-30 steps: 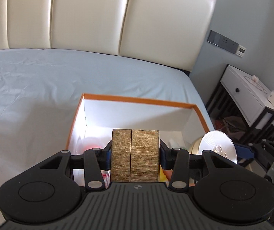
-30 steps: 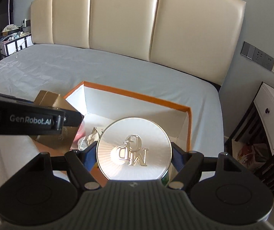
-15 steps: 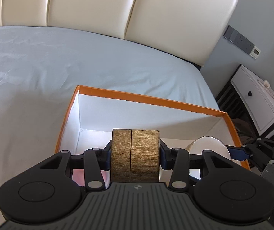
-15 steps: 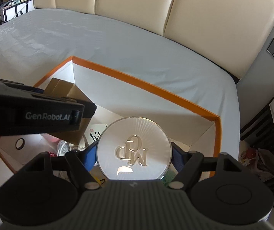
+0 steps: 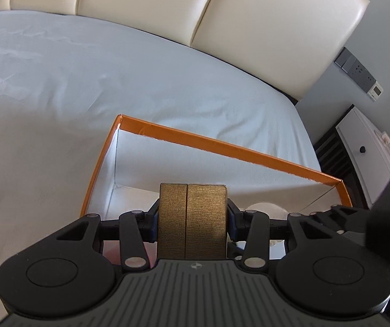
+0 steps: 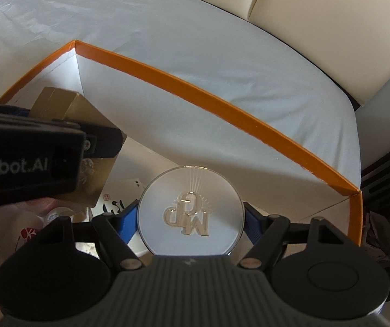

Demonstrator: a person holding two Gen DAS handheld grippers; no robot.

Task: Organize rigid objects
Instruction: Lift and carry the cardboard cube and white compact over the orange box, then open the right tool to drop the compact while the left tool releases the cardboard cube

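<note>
A bed [image 5: 91, 87] covered by a pale sheet is observed, with a cream padded headboard [image 5: 222, 13] at its far end. An open box [image 6: 222, 100] with an orange rim and white inner walls is set on the bed near its edge on the nightstand side. A white nightstand [image 5: 366, 147] with a dark knob is noted beside the bed, beyond the box's far right corner.

Above the box's left half, a gold box [image 5: 192, 220] is clamped between the pads of the left gripper [image 5: 192, 222], the jaws being set narrow against its two sides. Above the box's middle, a silver round tin [image 6: 190, 211] with raised lettering on its lid is gripped at its rim by the right gripper [image 6: 190, 218], the jaws being set wide. Both held items are seen within the box's rim.

On the box's floor, below the gold box, small items are noted: a printed card [image 6: 113, 204] and a white piece with a red flower [image 6: 27, 233]. Other contents cannot be made out.
</note>
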